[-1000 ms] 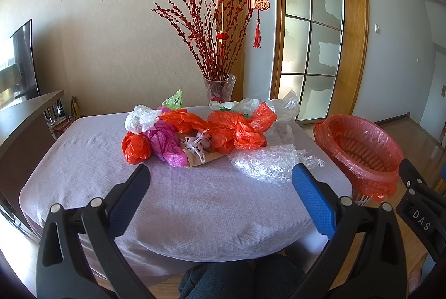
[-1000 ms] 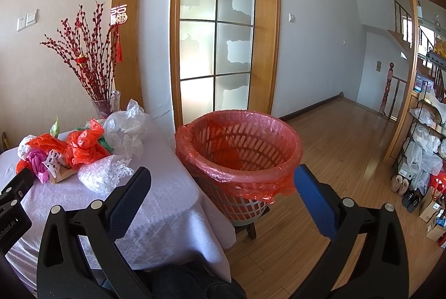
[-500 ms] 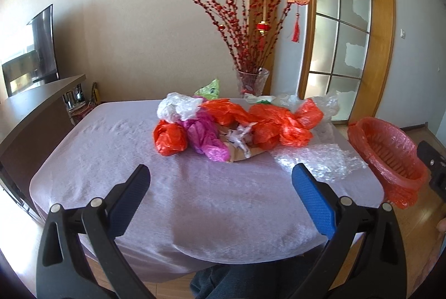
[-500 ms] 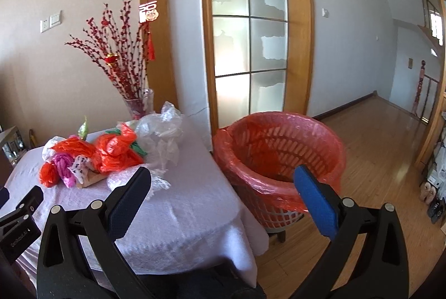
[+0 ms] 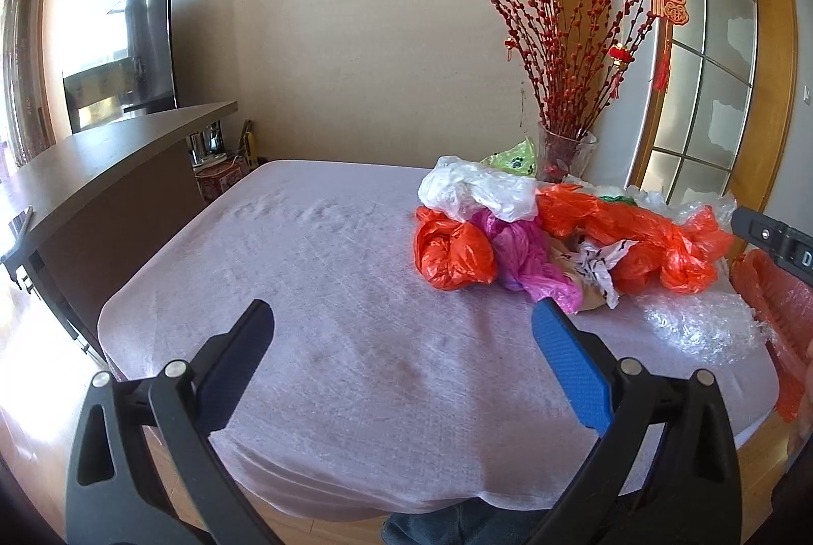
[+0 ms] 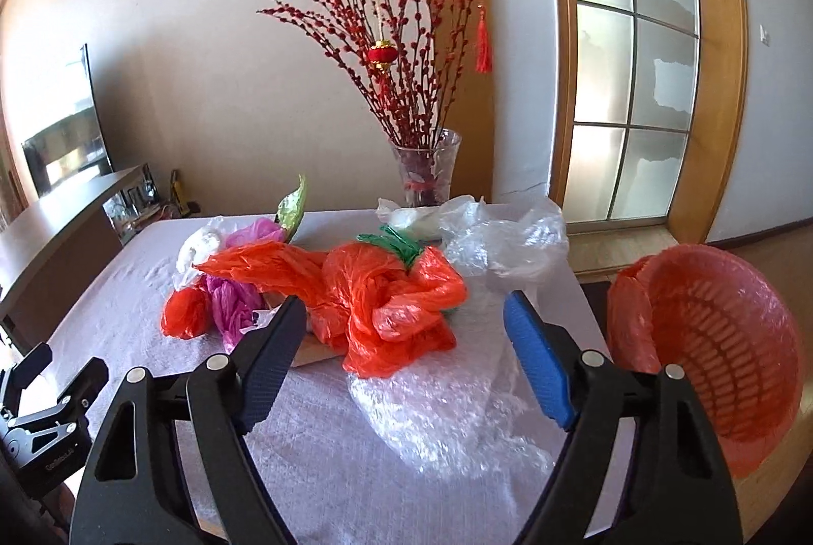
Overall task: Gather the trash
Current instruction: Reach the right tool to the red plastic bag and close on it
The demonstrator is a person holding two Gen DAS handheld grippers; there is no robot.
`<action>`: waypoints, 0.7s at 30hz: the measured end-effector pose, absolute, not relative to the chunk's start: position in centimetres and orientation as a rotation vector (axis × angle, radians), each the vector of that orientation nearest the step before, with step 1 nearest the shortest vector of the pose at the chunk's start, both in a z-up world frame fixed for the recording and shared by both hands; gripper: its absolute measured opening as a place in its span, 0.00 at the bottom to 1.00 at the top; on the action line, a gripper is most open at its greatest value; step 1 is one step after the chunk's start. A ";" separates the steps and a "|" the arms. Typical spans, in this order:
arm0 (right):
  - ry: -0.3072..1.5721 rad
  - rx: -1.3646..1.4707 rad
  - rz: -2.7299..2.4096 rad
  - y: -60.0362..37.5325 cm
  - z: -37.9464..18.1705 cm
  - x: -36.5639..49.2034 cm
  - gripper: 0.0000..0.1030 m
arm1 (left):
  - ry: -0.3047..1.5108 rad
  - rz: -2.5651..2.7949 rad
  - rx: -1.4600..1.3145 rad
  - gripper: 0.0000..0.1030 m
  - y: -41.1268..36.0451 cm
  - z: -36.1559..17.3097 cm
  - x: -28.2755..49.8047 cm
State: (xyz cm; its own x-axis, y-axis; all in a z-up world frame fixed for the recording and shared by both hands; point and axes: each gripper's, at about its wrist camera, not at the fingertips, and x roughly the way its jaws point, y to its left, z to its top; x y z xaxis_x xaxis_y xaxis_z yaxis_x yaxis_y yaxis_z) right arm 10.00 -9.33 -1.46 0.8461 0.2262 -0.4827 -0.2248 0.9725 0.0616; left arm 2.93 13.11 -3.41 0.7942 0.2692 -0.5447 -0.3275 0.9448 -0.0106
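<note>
A heap of crumpled plastic bags lies on the table's lilac cloth (image 5: 330,291): orange bags (image 6: 386,291) (image 5: 452,253), a pink bag (image 5: 528,260), a white bag (image 5: 477,192) and clear bubble wrap (image 6: 447,413) (image 5: 696,326). A red-lined basket (image 6: 711,342) stands off the table's right edge. My left gripper (image 5: 401,372) is open and empty over the near left part of the table. My right gripper (image 6: 406,357) is open and empty, just short of the orange bags and over the bubble wrap.
A glass vase (image 6: 426,169) of red branches stands at the table's far edge. A dark counter (image 5: 112,154) and a television (image 5: 147,47) are on the left. A glass-panelled door (image 6: 630,88) is behind the basket.
Both grippers have swung left. The right one now faces the trash heap rather than the basket; the left one now faces the table's bare left part. Both stay open.
</note>
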 end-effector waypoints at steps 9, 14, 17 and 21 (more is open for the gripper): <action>0.679 -0.092 0.250 -6.8 -4.9 15.2 0.51 | 0.569 0.277 -0.154 0.96 14.4 -3.9 3.9; 0.724 -0.103 0.296 -6.7 -6.1 14.9 0.14 | 0.551 0.253 -0.161 0.96 15.2 -2.9 5.3; 0.705 -0.082 0.317 -7.0 -5.7 14.3 0.09 | 0.553 0.224 -0.170 0.90 15.3 -2.4 6.3; 0.667 -0.058 0.352 -7.3 -4.6 13.6 0.07 | 0.559 0.199 -0.173 0.83 15.2 -1.6 7.9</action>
